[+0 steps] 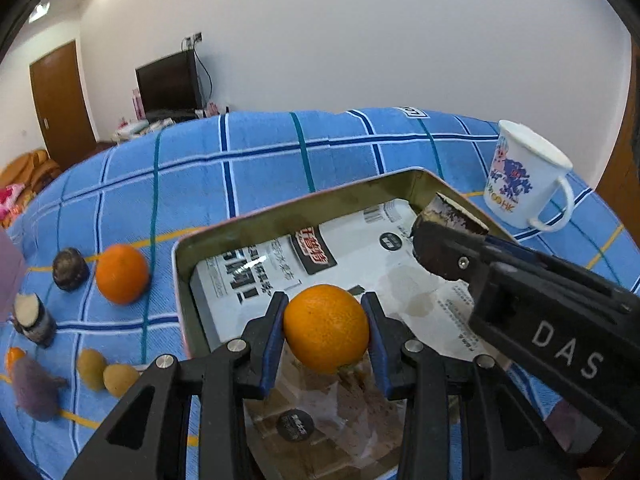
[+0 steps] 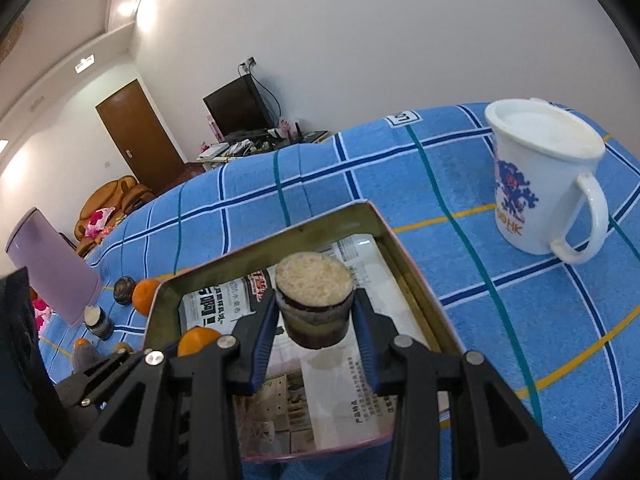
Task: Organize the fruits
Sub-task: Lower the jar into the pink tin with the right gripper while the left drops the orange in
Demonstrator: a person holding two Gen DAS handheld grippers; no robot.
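Jaws of the left gripper point(image 1: 326, 334) are clamped on a round orange point(image 1: 326, 328), its pebbled skin pressed between the blue pads point(image 1: 272, 340); the fruit is held above the near end of a rectangular metal tin point(image 1: 280, 216). Jaws of the right gripper point(image 2: 314, 322) are closed around a short cut piece of sugarcane point(image 2: 314, 300), dark purple on the rind and pale and fibrous on the cut top, held upright over the middle of the same tin. Both grippers are angled downward toward the tin, the right one reaching in from the right side of the left wrist view. No earlier picture is given, so only the present grip can be told.

The tin is seen to have dull, brassy walls with rounded corners, and its floor is lined with printed paper point(image 1: 360, 264). It rests on a surface covered by a blue checked cloth point(image 1: 260, 152). On the cloth to the left, a second orange point(image 1: 122, 274), more dark cane pieces point(image 1: 70, 268) and two small yellowish-brown fruits point(image 1: 106, 372) are scattered. A white plastic mug point(image 2: 544, 176) with a blue print stands to the right, well apart from the tin.
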